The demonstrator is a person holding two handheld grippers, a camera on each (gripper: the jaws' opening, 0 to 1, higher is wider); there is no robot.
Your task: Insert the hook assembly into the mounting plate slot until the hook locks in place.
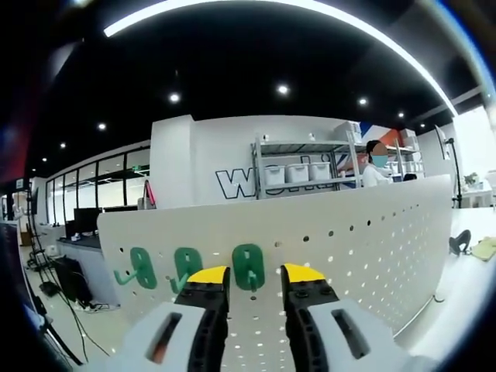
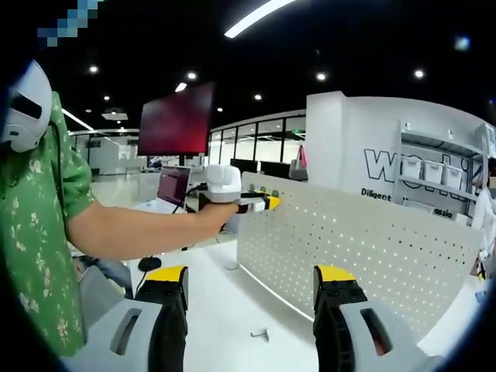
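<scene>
The left gripper (image 1: 256,283) is held up to the pegboard (image 1: 349,240), jaws parted a little and gripping nothing; the third green hook (image 1: 248,266) sits on the board in the gap just beyond the tips. Two more hooks, (image 1: 142,267) and (image 1: 186,267), hang on the board to one side of it. The right gripper (image 2: 252,287) stands well back from the board, jaws wide apart and empty.

Judged from here, the main risk is that the third hook is only resting in its slot, not locked; closing on it askew could tip or pull it off the board. The right gripper is too far off to steady anything.

Whether any hook has latched is impossible to tell: the backs are hidden by the board. In the right gripper view the hooks are hidden behind the person's hand (image 2: 221,205) and the board's far edge. A small metal piece (image 2: 260,334) lies on the table (image 2: 225,310) before the board, too small to identify.
</scene>
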